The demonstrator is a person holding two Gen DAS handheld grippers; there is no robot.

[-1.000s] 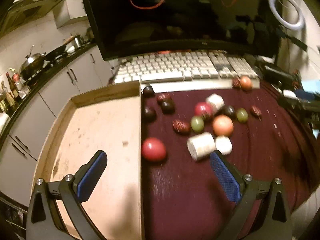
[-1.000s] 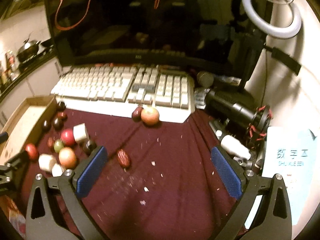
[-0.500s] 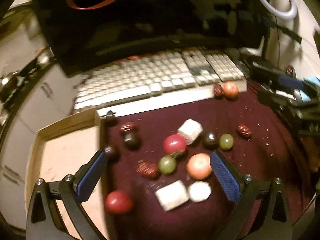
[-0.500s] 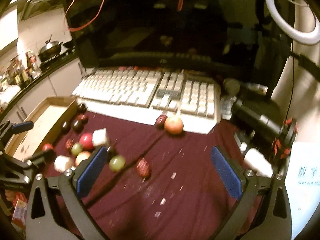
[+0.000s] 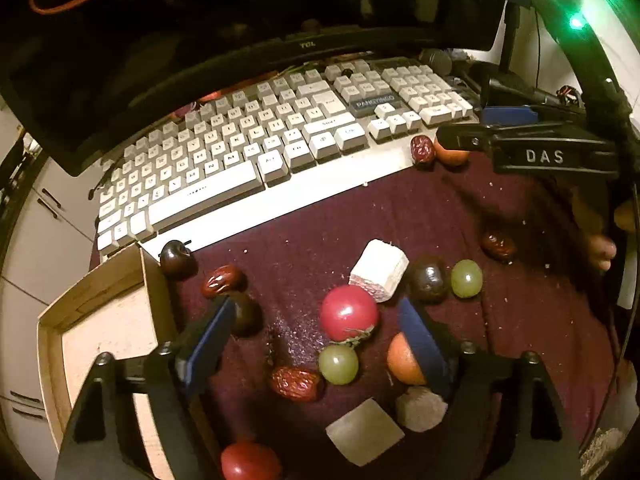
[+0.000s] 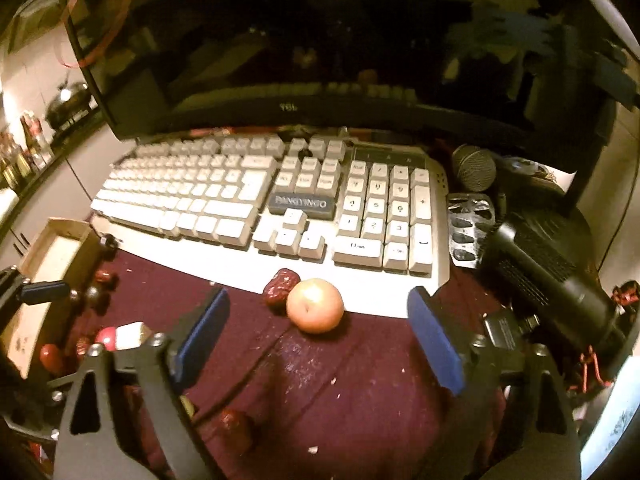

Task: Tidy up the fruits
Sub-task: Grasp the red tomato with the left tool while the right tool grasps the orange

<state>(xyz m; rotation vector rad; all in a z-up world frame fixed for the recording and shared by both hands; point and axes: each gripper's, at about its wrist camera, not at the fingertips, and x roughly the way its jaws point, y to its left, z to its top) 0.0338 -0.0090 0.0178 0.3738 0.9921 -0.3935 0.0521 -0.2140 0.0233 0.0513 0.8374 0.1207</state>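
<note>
"TCL" is showing on the monitor [image 5: 308, 45] bezel, "DAS" on the right gripper [image 5: 545, 156] body, and "PANGYINGO", blurred and uncertain, on the keyboard [image 5: 374, 102] plate.

Both wrist views are dim and warm-toned, with a yellowish cast over the pale keyboard [image 5: 280, 148] and deep darkness across the monitor [image 6: 320, 40], whose glossy screen shows only faint reflections. A green glare point [image 5: 576, 22] flares at the upper right of the left view. Fisheye distortion bends the keyboard and the screen's edge into arcs, and black vignetting rings the corners. The left view is fairly sharp at centre; the right view is softer, with key legends smeared. The maroon cloth [image 6: 360, 380] carries long dark shadows beneath the gripper frames.
</note>
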